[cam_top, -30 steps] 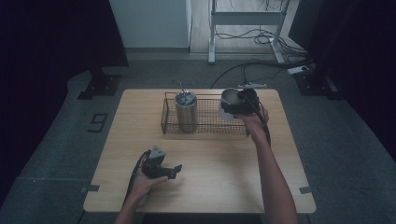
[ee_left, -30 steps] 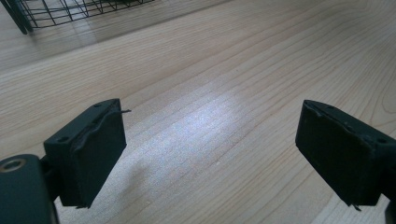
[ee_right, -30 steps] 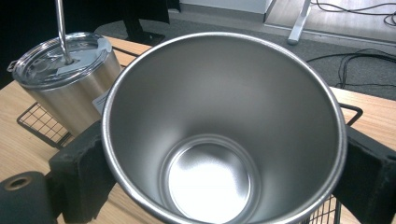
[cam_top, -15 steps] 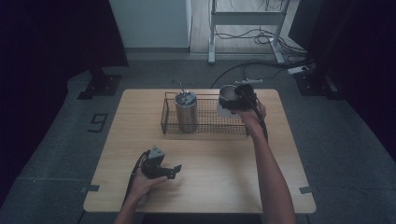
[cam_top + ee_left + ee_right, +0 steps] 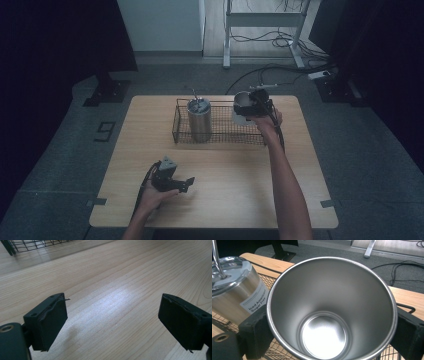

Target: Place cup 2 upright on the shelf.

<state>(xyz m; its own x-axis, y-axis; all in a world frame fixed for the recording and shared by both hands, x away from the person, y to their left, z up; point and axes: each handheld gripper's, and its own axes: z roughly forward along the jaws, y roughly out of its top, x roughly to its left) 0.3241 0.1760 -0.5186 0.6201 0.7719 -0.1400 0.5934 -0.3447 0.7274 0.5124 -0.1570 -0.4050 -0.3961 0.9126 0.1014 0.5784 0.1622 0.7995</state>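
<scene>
While your right gripper [image 5: 332,322] clamps the steel cup [image 5: 329,310] by its outer wall, one black jaw on each side, you hold it over the right end of the wire basket [image 5: 220,136]. Its mouth faces the gripper's camera and it is empty — bare metal down to the round bottom. Just beside the cup in the right gripper view, toward the basket's other end, a lidded steel tumbler [image 5: 234,292] stands upright inside the basket, with a metal straw rising through its clear lid. Its white label reads "Iced Americano" and "Sugar Free"; the smaller print above is too fine to read. Your left gripper [image 5: 112,325] rests low near the front of the wooden table [image 5: 120,285], well apart from the basket — jaws spread, nothing between them.
</scene>
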